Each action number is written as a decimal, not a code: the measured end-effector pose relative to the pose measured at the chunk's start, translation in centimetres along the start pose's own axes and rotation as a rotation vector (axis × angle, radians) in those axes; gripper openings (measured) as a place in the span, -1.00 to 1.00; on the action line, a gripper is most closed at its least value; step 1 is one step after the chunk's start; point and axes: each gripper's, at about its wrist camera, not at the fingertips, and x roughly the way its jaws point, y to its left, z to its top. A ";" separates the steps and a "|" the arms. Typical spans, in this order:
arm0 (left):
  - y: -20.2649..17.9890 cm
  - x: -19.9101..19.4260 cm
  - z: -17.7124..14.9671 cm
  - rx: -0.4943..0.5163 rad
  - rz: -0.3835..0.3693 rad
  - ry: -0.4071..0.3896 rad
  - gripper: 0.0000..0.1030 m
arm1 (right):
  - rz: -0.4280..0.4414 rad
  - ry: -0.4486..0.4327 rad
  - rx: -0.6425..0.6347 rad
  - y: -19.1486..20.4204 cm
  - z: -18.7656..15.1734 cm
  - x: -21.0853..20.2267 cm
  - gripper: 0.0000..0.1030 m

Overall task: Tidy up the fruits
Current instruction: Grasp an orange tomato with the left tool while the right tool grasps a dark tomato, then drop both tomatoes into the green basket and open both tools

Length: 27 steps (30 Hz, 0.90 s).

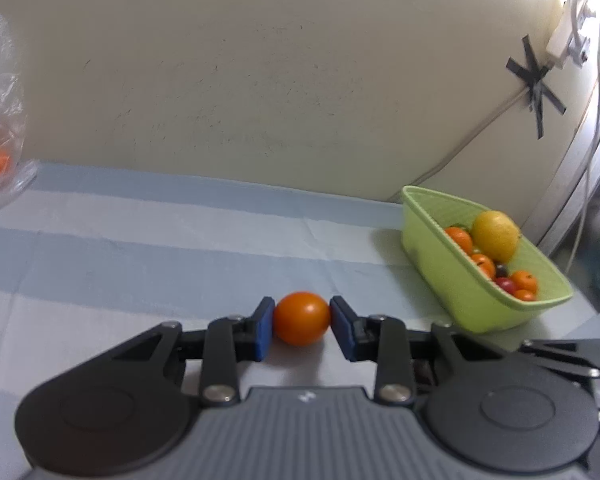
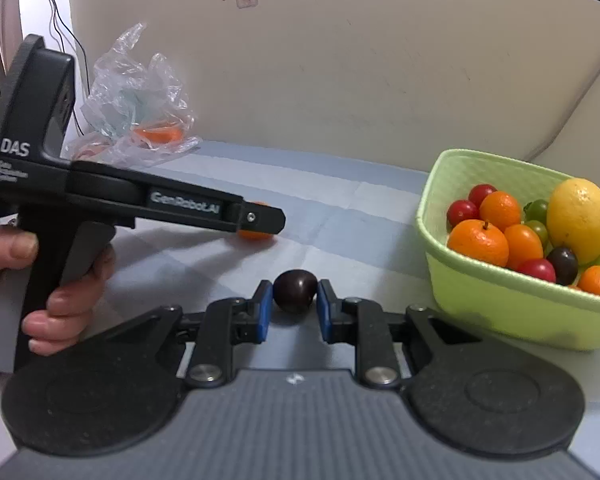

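Here, from the left wrist view, the left gripper (image 1: 302, 323) clamps its blue pads on an orange tomato (image 1: 302, 318) resting on the striped cloth (image 1: 140, 248), the green basket (image 1: 459, 292) of fruit well off to the right. From the right wrist view, the right gripper (image 2: 294, 295) pinches a dark plum (image 2: 294, 290) on the cloth, near the basket; a hand (image 2: 40, 280) grips the left tool's handle.
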 end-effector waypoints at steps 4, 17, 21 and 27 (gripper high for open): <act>-0.8 -2.5 -0.9 0.002 -0.029 -0.028 -0.41 | 0.006 -0.026 0.008 0.4 -0.5 -1.8 -0.49; -7.8 -4.4 0.8 0.023 -0.209 -0.019 -0.41 | -0.127 -0.178 0.064 -2.5 -1.9 -9.1 -0.49; -10.6 -1.8 3.7 0.030 -0.261 -0.011 -0.40 | -0.186 -0.243 0.117 -5.9 -0.9 -10.2 -0.49; -12.1 5.0 5.5 0.000 -0.260 0.075 -0.41 | -0.232 -0.233 0.165 -9.9 -0.4 -7.5 -0.47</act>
